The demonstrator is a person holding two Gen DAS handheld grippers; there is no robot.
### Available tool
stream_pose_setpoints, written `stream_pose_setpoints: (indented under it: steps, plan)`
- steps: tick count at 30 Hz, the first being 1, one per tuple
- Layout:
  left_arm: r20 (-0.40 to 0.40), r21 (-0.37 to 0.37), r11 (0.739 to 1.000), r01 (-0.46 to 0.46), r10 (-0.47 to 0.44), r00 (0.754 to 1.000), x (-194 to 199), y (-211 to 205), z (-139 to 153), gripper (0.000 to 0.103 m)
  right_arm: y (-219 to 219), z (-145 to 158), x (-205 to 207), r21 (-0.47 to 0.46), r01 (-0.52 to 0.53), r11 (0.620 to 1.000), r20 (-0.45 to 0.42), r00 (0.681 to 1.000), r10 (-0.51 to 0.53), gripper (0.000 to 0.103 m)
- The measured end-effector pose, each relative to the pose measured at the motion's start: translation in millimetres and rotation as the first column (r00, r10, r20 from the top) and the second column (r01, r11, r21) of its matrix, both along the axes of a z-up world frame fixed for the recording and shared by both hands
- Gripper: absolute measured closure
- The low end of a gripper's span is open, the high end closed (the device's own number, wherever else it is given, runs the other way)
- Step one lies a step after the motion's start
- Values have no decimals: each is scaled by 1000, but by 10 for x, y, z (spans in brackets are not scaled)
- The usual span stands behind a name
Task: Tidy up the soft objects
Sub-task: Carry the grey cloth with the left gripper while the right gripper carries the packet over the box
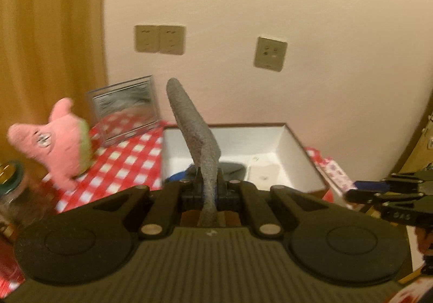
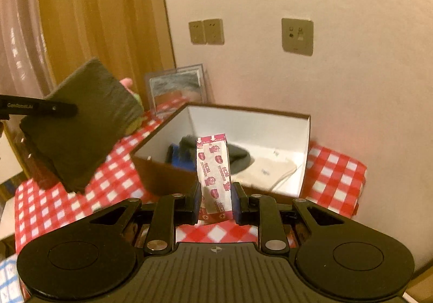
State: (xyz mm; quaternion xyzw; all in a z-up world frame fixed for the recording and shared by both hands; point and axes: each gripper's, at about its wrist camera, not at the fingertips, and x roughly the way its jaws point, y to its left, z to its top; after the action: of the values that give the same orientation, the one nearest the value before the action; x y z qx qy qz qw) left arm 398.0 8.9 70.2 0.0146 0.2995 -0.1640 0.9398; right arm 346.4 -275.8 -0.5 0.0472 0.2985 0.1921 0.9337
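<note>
My left gripper [image 1: 208, 181] is shut on a dark grey felt pad [image 1: 189, 124], which rises edge-on from the jaws. In the right wrist view the same pad [image 2: 81, 127] shows as a flat square held up at the left by the left gripper's finger [image 2: 54, 108]. My right gripper [image 2: 215, 194] is shut on a white packet with pink print [image 2: 213, 165], pressed between its blue pads. Both hang in front of an open brown box with white inside walls [image 2: 251, 127] [image 1: 292, 146]. A pink plush toy [image 1: 54, 140] stands on the table to the left. The right gripper [image 1: 351, 192] enters at the right edge.
In the box lie a blue item [image 2: 181, 159], a grey cloth [image 2: 239, 157] and a white cloth [image 2: 270, 167]. A red-and-white checked cloth [image 1: 121, 167] covers the table. A silver-framed mirror [image 1: 125, 108] leans on the wall. A glass jar [image 1: 10, 175] is at far left beside an orange curtain [image 1: 48, 32].
</note>
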Motion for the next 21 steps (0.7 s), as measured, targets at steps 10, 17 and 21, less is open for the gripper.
stream_pose_setpoints:
  steps: [10, 17, 21]
  plan:
    - [-9, 14, 997, 80, -80, 997, 810, -677, -95, 98, -122, -67, 777, -9, 48, 999, -11, 999, -48, 79]
    - [-46, 2, 994, 113, -113, 993, 1268, -896, -288, 98, -194, -235, 1112, -37, 80, 996, -37, 996, -82, 79]
    - [-78, 3, 993, 122, -122, 990, 1441, -988, -445, 98, -269, -304, 1209, -32, 102, 994, -50, 993, -104, 79]
